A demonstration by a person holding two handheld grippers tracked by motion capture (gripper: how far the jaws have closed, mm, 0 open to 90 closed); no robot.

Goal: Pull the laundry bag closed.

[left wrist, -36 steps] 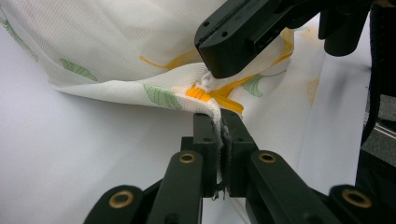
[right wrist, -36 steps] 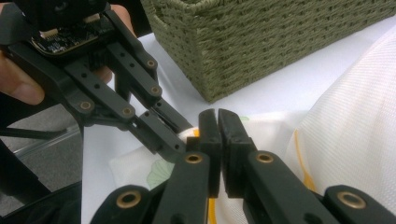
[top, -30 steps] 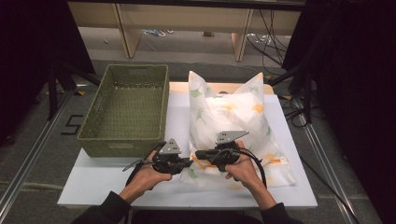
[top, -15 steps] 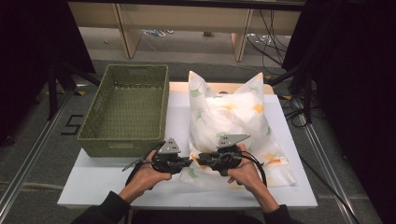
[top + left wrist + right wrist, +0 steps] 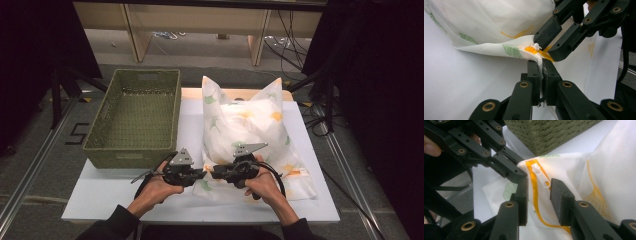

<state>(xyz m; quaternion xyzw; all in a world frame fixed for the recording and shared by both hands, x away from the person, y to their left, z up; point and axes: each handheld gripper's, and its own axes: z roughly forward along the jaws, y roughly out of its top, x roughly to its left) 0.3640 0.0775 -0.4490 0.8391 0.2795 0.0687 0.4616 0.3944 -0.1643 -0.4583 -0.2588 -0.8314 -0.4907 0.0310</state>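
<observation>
Table, pillow lengthwise, away.

**Tight quarters at the pillow's near corner**

Basket walls off the table's left half, and the pillow fills the middle and right. Between them runs a bare strip of table. Open room along the near edge, under both hands. Grippers meet nose to nose, almost touching.
</observation>
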